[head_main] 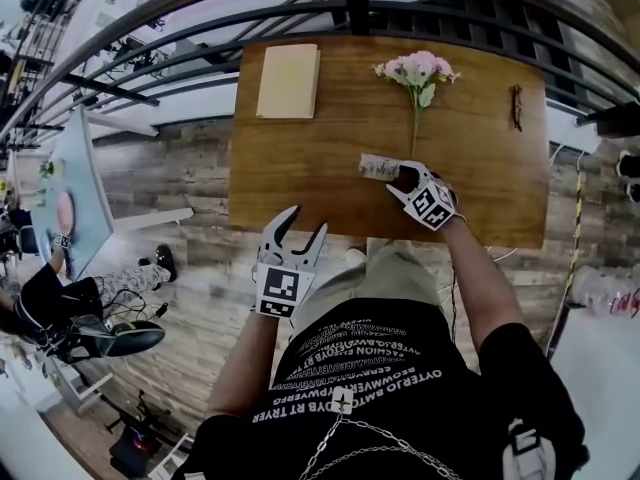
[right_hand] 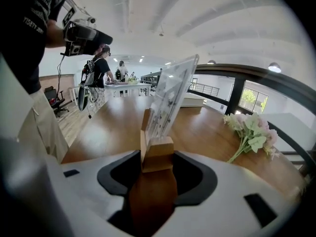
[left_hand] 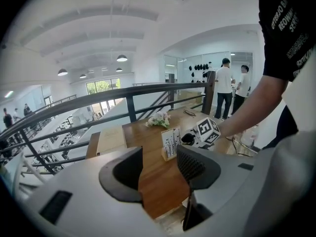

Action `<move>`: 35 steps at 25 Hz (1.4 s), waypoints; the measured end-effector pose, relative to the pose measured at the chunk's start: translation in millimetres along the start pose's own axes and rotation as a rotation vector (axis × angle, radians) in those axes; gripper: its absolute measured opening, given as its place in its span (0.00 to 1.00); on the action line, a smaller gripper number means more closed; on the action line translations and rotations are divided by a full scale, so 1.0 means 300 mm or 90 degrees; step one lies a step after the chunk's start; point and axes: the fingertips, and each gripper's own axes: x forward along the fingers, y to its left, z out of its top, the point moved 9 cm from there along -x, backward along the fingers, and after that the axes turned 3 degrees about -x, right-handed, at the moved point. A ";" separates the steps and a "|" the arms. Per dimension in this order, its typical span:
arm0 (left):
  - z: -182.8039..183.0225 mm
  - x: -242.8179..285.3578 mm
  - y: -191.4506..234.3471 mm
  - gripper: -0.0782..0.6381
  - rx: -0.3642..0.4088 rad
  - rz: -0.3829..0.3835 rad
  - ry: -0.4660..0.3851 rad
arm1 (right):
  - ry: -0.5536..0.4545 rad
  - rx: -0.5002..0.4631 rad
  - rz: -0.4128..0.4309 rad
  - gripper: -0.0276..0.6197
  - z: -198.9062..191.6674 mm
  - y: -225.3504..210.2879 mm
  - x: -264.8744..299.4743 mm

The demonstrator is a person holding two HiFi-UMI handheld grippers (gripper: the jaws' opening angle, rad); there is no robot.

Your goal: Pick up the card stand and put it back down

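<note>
Card stand clear of table edges

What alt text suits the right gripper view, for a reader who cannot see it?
A wooden card stand holding a printed card stands on a wooden table, its base between the open jaws of the right hand-held gripper. Pink flowers lie on the table to the right.

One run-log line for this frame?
left gripper: open, empty | right gripper: open, jaws around wooden base of clear card stand | stand: on brown wooden table
</note>
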 end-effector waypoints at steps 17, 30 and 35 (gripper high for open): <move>-0.002 -0.010 0.003 0.43 -0.003 0.006 -0.006 | -0.043 0.118 0.013 0.34 -0.008 0.036 -0.035; 0.040 -0.032 0.027 0.43 -0.011 0.015 -0.045 | -0.089 0.113 -0.019 0.33 0.108 -0.003 -0.127; 0.029 -0.035 0.022 0.43 -0.012 0.012 -0.041 | -0.045 0.104 -0.006 0.32 0.044 0.017 -0.076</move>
